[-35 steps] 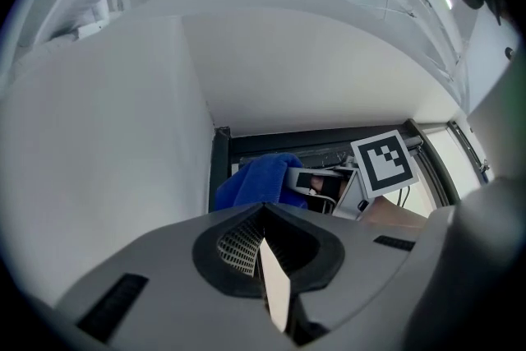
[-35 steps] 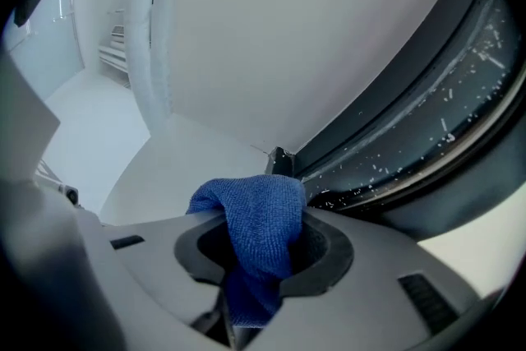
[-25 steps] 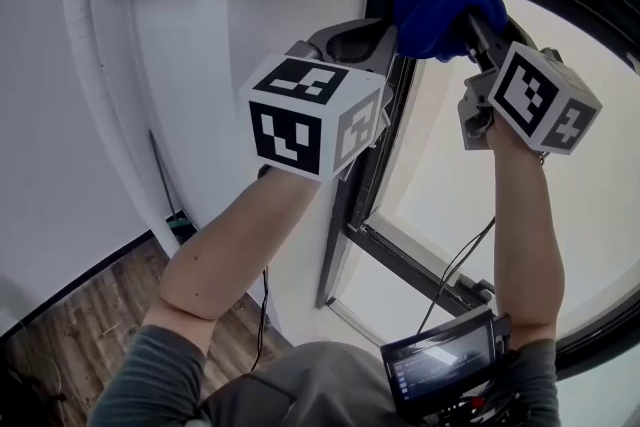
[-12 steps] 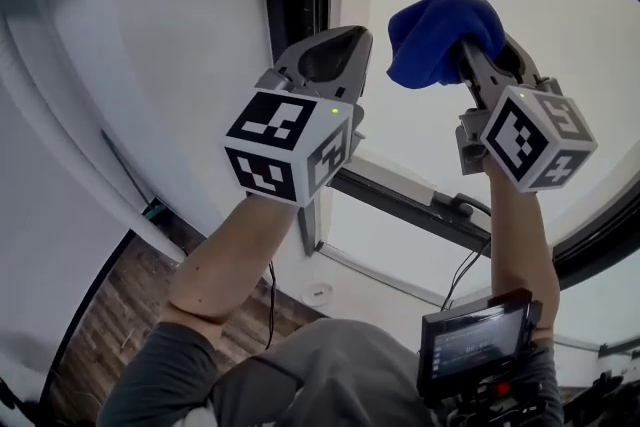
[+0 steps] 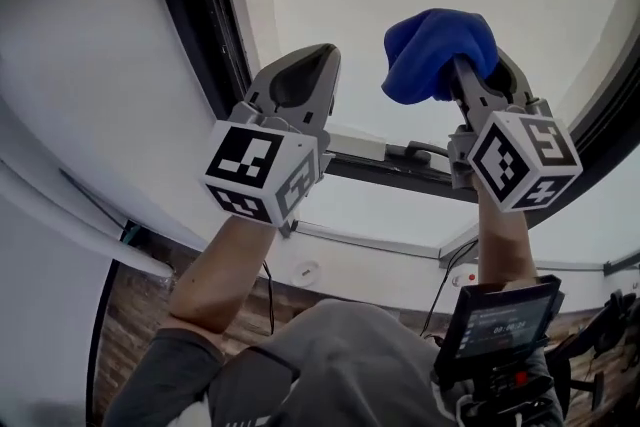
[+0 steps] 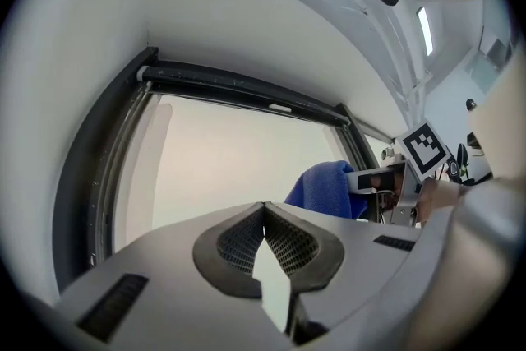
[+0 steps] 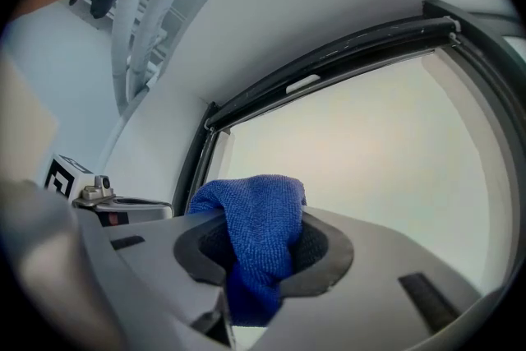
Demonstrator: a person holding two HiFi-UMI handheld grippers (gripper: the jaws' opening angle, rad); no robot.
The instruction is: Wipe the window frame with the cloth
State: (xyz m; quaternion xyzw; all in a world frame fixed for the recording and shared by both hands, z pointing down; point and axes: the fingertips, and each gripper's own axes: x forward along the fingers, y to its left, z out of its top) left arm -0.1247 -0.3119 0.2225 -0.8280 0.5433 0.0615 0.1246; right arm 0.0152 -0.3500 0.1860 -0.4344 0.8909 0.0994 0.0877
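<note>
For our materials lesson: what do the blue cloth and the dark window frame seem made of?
Blue cloth: likely microfibre or terry, matt; a fine nubbly knit texture shows. Window frame: dark, smooth, with a faint sheen along its edges; painted metal or plastic, the look leaves open.

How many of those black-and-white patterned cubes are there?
2. One marker cube sits on the left gripper, the other on the right gripper, which clamps the blue cloth. No others show.

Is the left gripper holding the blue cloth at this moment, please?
No, the left gripper is shut on nothing, its pads meeting, while the blue cloth is clamped in the right gripper.
</note>
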